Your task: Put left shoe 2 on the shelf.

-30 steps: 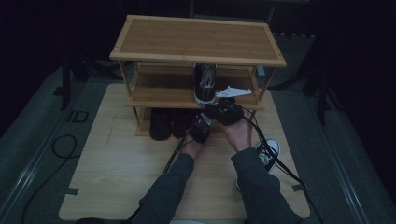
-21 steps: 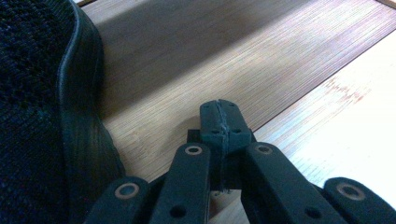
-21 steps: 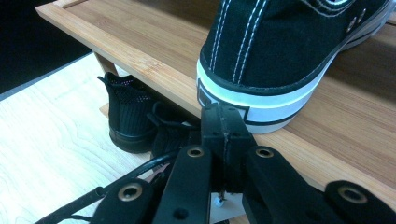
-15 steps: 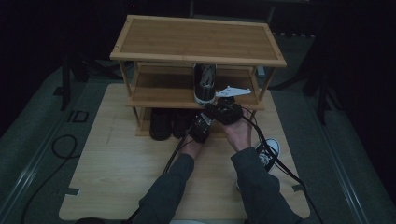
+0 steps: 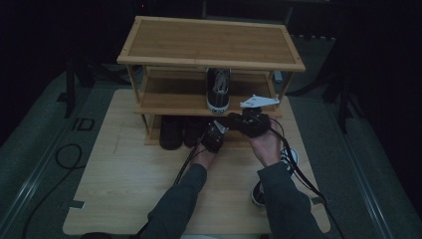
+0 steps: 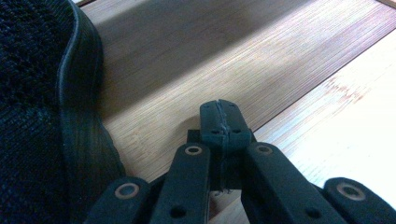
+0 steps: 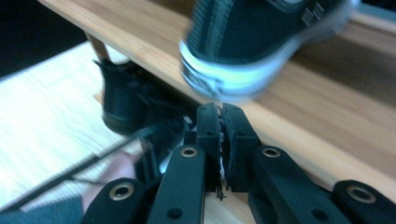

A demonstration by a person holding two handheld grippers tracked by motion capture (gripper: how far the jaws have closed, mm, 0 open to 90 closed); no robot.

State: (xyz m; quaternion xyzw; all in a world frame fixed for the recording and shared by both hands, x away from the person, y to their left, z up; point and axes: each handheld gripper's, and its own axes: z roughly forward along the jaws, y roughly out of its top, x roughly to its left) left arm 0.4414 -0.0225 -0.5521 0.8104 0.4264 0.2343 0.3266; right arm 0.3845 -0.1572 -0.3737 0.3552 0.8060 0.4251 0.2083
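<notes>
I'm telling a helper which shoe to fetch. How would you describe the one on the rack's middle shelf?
Find the wooden three-tier rack on the table. On its middle shelf stands one black sneaker, heel toward you. Its white sole and heel mark it out from the all-black shoes on the bottom shelf.

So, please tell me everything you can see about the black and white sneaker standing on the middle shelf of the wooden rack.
The sneaker is a low black shoe, apparently canvas, with a white rubber sole band and a white toe cap. It stands upright on its sole, alone, on the middle shelf, right of centre, its toe pointing toward the person at the front edge. In the right gripper view it appears blurred, with dark tread at the toe. Nothing but the shelf touches it; the right claw is close below and in front, apart from it.
</notes>
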